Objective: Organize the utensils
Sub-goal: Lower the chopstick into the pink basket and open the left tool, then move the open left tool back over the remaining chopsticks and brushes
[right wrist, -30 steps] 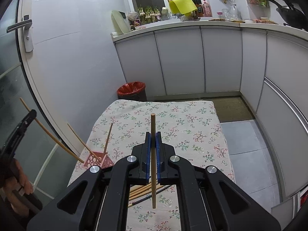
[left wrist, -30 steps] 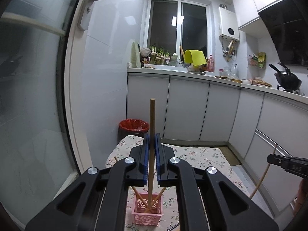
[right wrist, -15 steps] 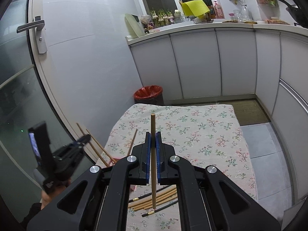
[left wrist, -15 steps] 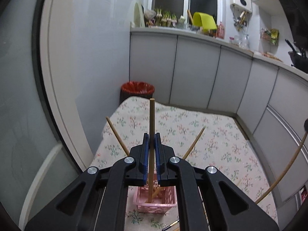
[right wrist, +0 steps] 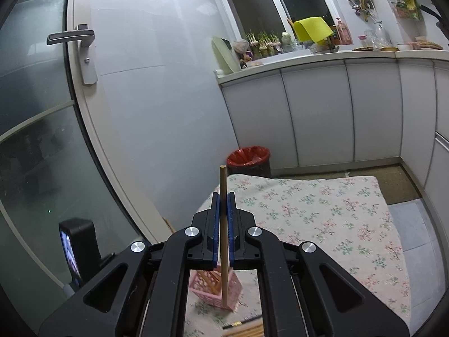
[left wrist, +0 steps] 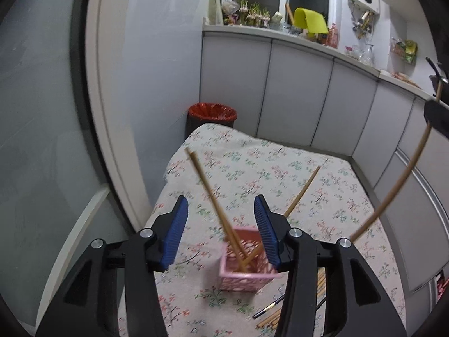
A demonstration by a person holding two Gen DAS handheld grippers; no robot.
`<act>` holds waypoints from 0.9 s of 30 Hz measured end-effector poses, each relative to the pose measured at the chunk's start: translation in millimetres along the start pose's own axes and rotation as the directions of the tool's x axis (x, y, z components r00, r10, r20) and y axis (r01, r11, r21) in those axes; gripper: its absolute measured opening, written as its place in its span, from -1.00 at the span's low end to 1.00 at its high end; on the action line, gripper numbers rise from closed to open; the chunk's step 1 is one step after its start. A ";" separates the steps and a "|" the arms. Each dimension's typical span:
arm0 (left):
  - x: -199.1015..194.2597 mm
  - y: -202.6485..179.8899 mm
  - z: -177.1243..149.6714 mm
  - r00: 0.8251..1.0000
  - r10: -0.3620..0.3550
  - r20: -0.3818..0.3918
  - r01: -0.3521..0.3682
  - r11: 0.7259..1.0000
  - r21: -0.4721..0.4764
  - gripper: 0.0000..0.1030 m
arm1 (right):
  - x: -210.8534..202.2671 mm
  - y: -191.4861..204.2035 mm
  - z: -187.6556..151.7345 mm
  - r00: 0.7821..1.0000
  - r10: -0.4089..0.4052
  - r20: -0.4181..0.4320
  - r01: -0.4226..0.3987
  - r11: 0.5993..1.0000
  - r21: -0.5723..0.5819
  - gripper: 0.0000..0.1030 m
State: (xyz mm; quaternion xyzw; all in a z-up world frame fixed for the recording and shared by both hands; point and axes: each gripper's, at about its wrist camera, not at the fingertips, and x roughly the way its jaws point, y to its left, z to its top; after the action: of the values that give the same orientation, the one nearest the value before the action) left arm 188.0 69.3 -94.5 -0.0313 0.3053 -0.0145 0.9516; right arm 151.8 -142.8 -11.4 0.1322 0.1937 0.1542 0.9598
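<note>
A pink basket (left wrist: 247,269) stands on the flowered tablecloth (left wrist: 280,174) with three wooden chopsticks (left wrist: 213,199) leaning in it. My left gripper (left wrist: 221,224) is open and empty just above the basket. My right gripper (right wrist: 223,205) is shut on a wooden chopstick (right wrist: 223,233) held upright, its lower end over the pink basket (right wrist: 216,289). In the left wrist view that chopstick (left wrist: 393,191) shows at the right. More chopsticks (left wrist: 269,317) lie on the cloth by the basket.
A red-lined bin (left wrist: 212,113) stands beyond the table's far left corner. A glass door (right wrist: 42,140) runs along the left. White cabinets (left wrist: 294,92) line the back and right. A phone-like device (right wrist: 75,247) shows at lower left in the right wrist view.
My left gripper has opened and let its chopstick go into the basket. My right gripper has moved left, bringing its chopstick over the basket.
</note>
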 end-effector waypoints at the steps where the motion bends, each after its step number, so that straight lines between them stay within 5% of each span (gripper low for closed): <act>1: 1.1 4.8 -2.2 1.000 0.005 -0.016 -0.005 1.000 -0.005 -0.01 | 4.5 2.3 -0.7 1.000 0.006 0.007 -0.006 1.000 0.003 -0.92; 16: 16.5 18.8 -23.4 0.990 0.041 -0.132 -0.036 0.998 0.042 0.17 | 53.5 1.3 -26.7 0.998 -0.031 -0.051 0.030 1.000 -0.002 -0.92; 19: 14.8 17.1 -23.4 0.990 0.035 -0.133 -0.029 0.999 0.042 0.27 | 54.5 0.5 -26.7 0.997 -0.033 -0.067 0.033 0.999 0.007 -0.75; 21: 14.7 15.6 -23.2 0.990 0.031 -0.136 -0.025 0.999 0.046 0.29 | 49.9 0.2 -24.8 0.998 -0.020 -0.062 0.020 1.000 0.009 -0.42; 27: 15.3 8.2 -26.8 0.984 -0.019 -0.178 0.027 0.999 0.043 0.36 | 32.9 -7.5 -18.2 0.996 -0.032 -0.086 0.031 0.999 -0.012 -0.13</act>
State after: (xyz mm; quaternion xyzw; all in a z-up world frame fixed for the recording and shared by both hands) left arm 184.9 75.4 -125.7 -0.0120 0.3881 -0.0351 0.9209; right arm 175.1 -134.7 -40.8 0.1174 0.2364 0.1455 0.9535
